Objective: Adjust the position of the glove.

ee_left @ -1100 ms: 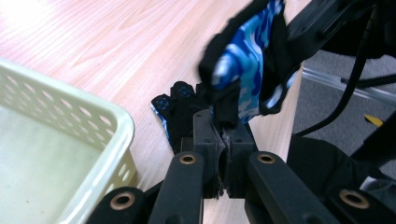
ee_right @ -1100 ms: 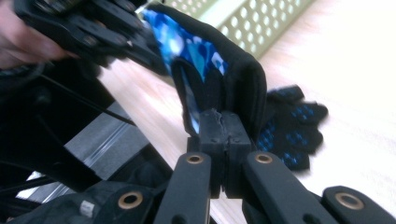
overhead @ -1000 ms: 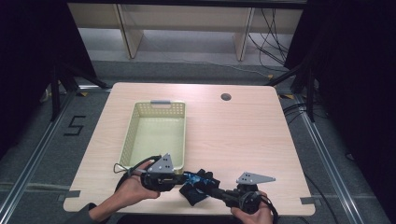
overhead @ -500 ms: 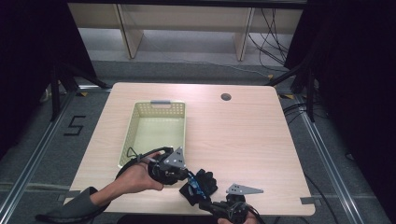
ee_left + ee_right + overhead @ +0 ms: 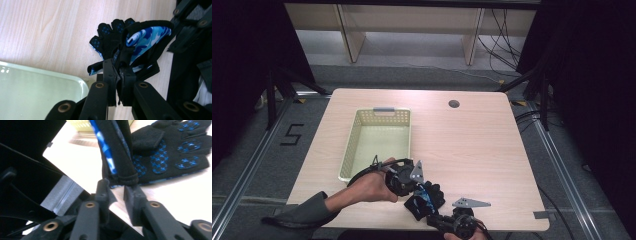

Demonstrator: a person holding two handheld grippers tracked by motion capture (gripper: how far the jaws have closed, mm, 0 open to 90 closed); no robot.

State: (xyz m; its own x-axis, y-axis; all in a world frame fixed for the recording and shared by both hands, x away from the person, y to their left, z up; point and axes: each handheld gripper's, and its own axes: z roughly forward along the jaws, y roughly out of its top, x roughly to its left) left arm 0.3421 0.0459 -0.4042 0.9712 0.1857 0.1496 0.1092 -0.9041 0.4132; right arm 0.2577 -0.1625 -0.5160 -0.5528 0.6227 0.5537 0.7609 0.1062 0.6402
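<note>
This looks like a lab or recording room set up for tabletop trials. A pale wooden table (image 5: 472,140) with a cable hole (image 5: 454,104) stands on grey floor between metal floor rails (image 5: 247,170). Black curtains (image 5: 242,65) close off the left and right sides. A "5" is marked in tape (image 5: 292,135) on the floor at left. At the far side stand bare wooden shelf frames (image 5: 407,20), with loose cables (image 5: 497,45) trailing at right.

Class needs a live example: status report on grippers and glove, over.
Left gripper shut on glove. Right gripper just opened, glove hem between jaws. Basket adjacent, nothing blocking.
</note>
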